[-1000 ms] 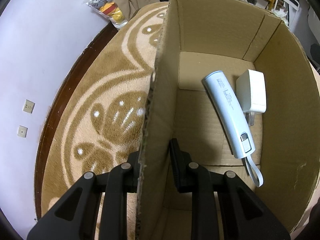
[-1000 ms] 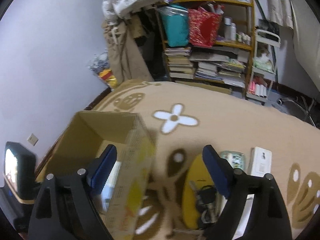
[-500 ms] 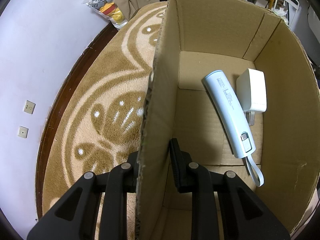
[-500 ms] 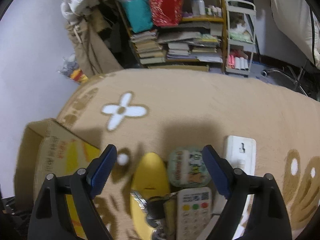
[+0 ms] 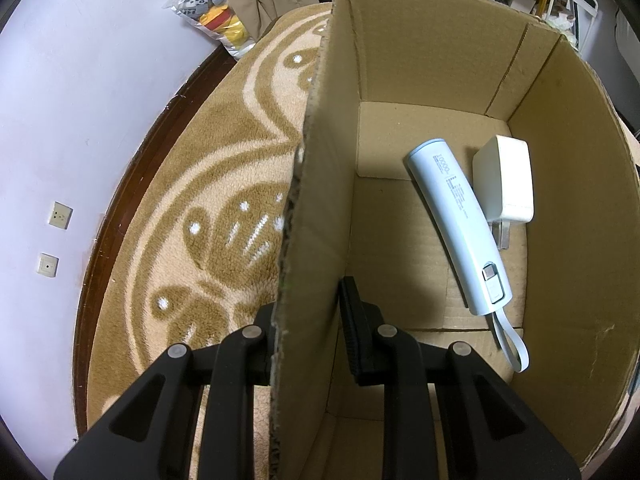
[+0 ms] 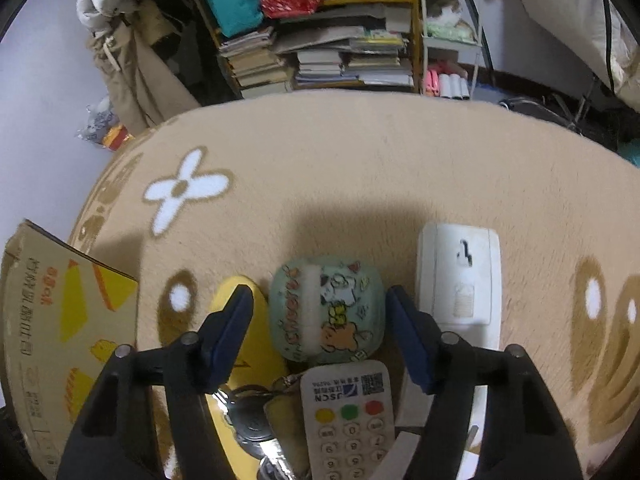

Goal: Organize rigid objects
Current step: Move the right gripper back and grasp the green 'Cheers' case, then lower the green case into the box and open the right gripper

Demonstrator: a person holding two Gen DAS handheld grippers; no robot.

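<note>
Tin (image 6: 326,310) sits between wide right fingers (image 6: 232,328), seemingly untouched; left fingers (image 5: 354,332) clamp box wall (image 5: 316,240).

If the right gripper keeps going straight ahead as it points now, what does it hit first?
Most likely the green cartoon case, which sits between the open right gripper's fingers; how far off it is remains unclear.

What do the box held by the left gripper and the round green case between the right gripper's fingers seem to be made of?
Box: corrugated cardboard, matte brown, with a ragged cut edge and creased folds. Round green case: probably soft printed plastic or silicone, with cartoon figures and a dull sheen; the material is uncertain.
</note>
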